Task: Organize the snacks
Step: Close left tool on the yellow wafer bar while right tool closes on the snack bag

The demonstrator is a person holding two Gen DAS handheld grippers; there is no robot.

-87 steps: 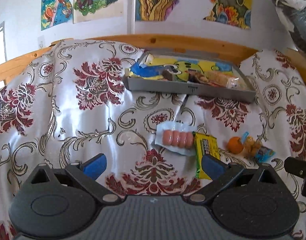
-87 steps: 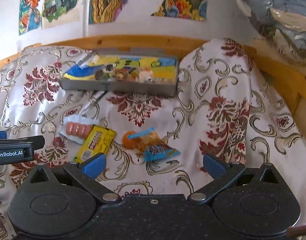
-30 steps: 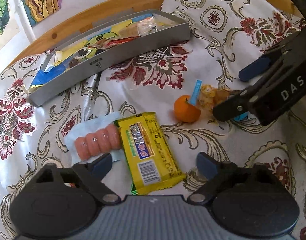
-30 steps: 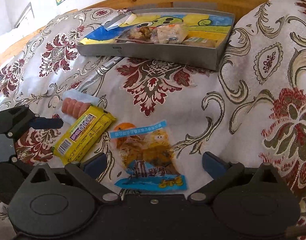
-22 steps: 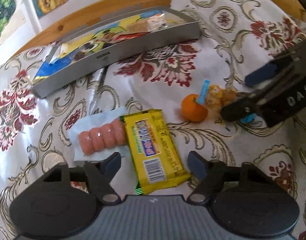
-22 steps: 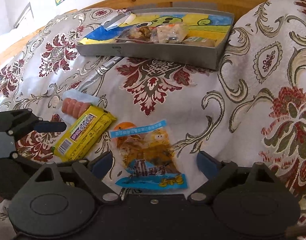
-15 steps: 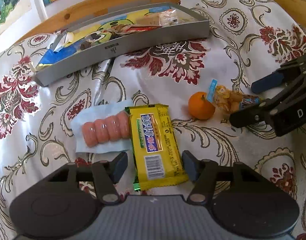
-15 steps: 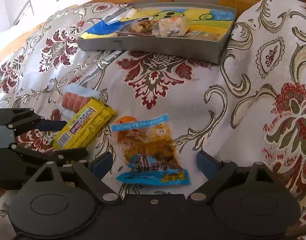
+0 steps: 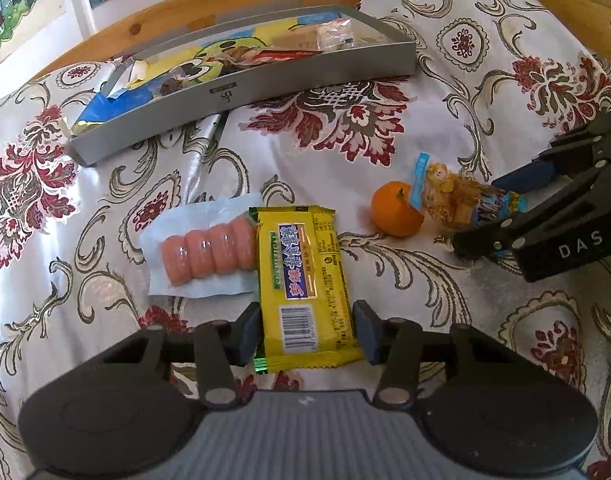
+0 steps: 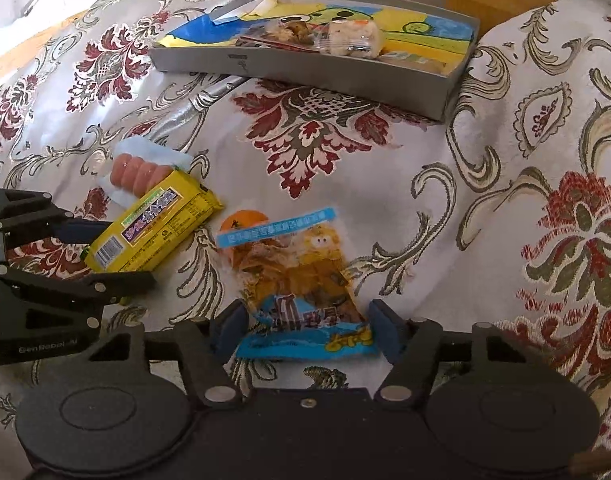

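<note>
A yellow snack bar point(image 9: 301, 256) lies on the patterned cloth, its near end between the pads of my left gripper point(image 9: 307, 332), which press both of its long edges. Beside it lie a pack of pink sausages point(image 9: 207, 250) and a small orange point(image 9: 393, 210). An orange-and-blue snack packet point(image 10: 301, 272) rests against the orange point(image 10: 241, 218). My right gripper point(image 10: 307, 330) is closed in on this packet's near blue end, with both pads touching its sides. A grey tray point(image 10: 305, 68) at the back holds several wrapped snacks.
The floral cloth point(image 9: 345, 128) covers the whole surface and rises in a fold at the right point(image 10: 545, 120). A wooden rail point(image 9: 225, 4) runs behind the tray. The two grippers work close together, with the left gripper point(image 10: 125, 254) at the left of the right wrist view.
Both grippers came down and forward over the snacks and narrowed from wide open. The left one's pads now meet the yellow bar and the right one's meet the packet.
</note>
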